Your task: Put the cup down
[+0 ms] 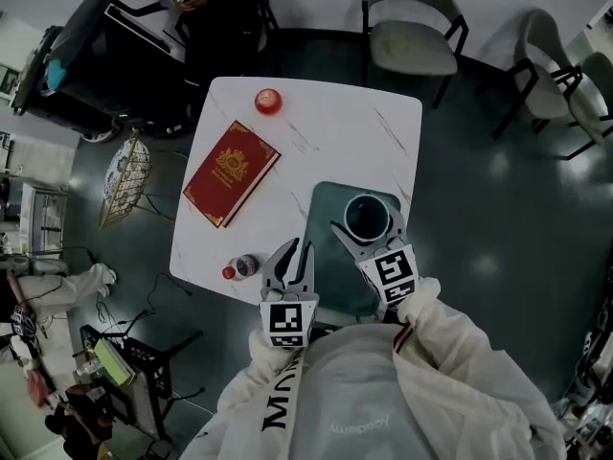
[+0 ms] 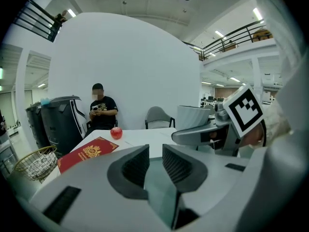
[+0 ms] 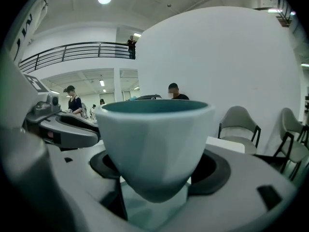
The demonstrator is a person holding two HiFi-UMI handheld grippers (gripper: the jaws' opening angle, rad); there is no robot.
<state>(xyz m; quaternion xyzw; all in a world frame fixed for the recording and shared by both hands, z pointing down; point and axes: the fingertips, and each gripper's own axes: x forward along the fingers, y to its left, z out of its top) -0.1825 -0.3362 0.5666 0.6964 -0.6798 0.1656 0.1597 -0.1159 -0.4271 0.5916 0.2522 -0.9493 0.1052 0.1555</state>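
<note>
While the R gripper (image 1: pixel 367 226) clamps the pale faceted ceramic cup w/ teal inside (image 1: pixel 366 217) low on its body, the cup is upright over the teal rectangular mat (image 1: pixel 330 209), approx 4 o'clock on the white square table (image 1: pixel 316 123). Contact w/ mat is unclear. L gripper (image 1: pixel 297 257) is empty, jaws narrow, at the cup's 8 o'clock. Step: placing. Next prob needs a straight drop, then release.

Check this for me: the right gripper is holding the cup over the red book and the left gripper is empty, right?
Not quite. The head view shows the right gripper holding the cup over the teal mat, not the red book, which lies apart to its left. The left gripper is empty, as you said.
</note>
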